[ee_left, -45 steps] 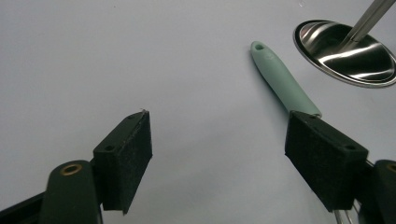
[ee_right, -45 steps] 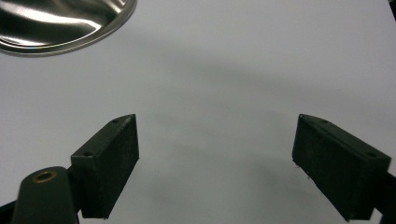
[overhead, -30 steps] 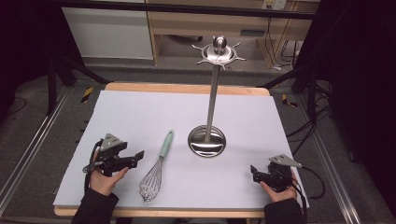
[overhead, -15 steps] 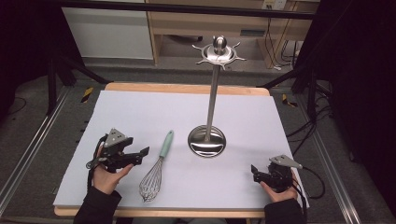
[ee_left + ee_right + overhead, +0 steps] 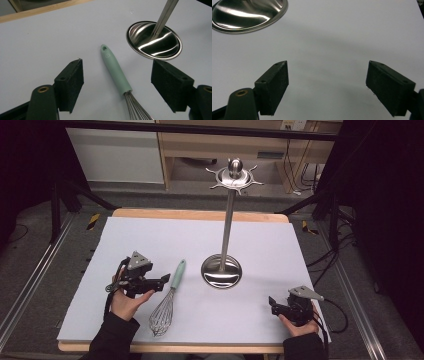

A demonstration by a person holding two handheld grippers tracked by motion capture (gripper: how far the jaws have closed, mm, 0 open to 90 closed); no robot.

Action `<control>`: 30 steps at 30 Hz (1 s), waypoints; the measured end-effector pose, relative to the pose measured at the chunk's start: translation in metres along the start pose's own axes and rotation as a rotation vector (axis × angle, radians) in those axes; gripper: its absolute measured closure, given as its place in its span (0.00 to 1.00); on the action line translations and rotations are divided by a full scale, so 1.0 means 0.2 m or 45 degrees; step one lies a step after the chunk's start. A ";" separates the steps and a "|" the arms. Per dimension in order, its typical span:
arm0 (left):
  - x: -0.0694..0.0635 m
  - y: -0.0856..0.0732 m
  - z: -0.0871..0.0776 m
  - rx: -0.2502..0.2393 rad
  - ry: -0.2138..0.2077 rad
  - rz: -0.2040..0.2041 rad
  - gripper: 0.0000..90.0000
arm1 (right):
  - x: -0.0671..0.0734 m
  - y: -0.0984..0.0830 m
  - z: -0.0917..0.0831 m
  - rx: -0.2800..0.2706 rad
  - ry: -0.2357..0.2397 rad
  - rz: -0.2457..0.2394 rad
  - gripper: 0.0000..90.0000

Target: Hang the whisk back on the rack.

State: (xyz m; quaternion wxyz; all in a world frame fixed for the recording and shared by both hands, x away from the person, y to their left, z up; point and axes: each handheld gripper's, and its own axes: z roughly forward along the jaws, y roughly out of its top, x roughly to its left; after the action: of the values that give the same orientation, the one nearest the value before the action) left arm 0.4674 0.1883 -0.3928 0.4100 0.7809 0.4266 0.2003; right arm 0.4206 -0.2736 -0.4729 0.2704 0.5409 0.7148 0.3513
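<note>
A whisk [image 5: 167, 297] with a mint-green handle lies flat on the white mat [image 5: 150, 240], just left of the steel stand [image 5: 223, 265], whose round base rests on the mat. Nothing lies between the whisk and the left gripper [image 5: 162, 281], which has been closing slightly yet hangs released beside the handle. The left gripper view shows the handle's hanging hole. The right gripper [image 5: 271, 302], well right of the stand, is released over bare mat

My matt black foam-like pads [image 5: 71, 83] are facing a whisk [image 5: 117, 72] with a smooth matt mint plastic handle and shiny wire loops; the stand [image 5: 221, 270] is gleaming polished metal on a matt pale sheet [image 5: 150, 240].
</note>
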 end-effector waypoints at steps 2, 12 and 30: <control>-0.01 0.01 0.02 0.010 -0.005 0.005 0.28 | 0.00 0.00 0.00 0.003 0.000 -0.001 0.21; -0.05 0.04 0.11 0.094 -0.018 0.017 0.31 | 0.01 0.00 -0.01 -0.009 0.003 0.001 0.21; -0.06 0.09 0.19 0.240 -0.003 0.044 0.36 | 0.01 0.01 -0.01 -0.008 0.016 0.000 0.23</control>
State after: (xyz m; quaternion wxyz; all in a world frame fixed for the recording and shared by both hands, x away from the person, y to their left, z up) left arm 0.4950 0.1542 -0.3999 0.3317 0.8235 0.4296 0.1652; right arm 0.4196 -0.2707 -0.4715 0.2676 0.5378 0.7154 0.3568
